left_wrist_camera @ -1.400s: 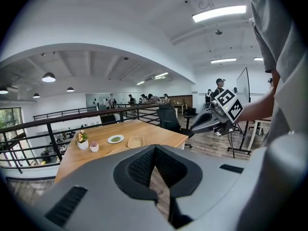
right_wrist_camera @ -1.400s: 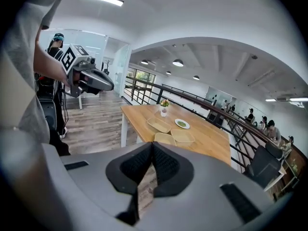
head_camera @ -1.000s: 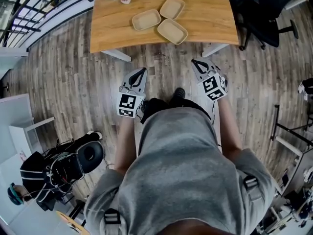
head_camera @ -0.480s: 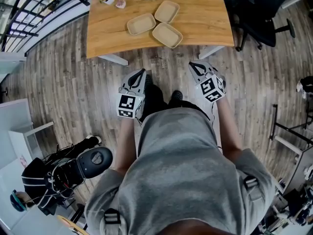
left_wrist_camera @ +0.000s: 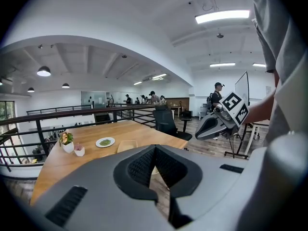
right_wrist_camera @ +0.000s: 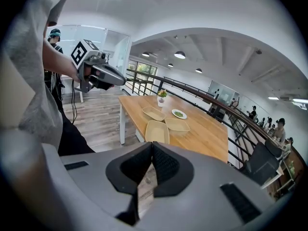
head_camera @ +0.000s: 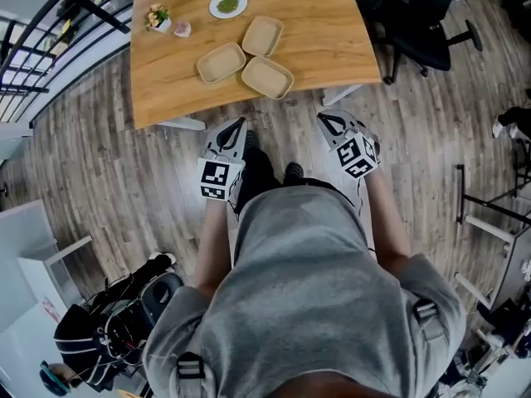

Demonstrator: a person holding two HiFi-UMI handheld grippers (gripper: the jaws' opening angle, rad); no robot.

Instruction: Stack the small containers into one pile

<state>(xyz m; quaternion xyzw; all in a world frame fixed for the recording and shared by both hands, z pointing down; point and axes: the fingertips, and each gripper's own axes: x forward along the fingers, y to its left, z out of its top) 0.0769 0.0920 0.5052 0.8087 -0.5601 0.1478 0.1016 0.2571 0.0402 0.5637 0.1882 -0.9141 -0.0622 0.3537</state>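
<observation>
Containers (head_camera: 221, 62), three small tan ones, lie clustered and unstacked near the wooden table's (head_camera: 323, 23) front edge, with a green-topped plate (head_camera: 228, 4) further in. Just short of the table, over the floor, the left gripper (head_camera: 236, 127) and right gripper (head_camera: 329, 121) both have their jaws pressed together on nothing.

Three containers (head_camera: 221, 62) together on table (head_camera: 323, 23)
</observation>
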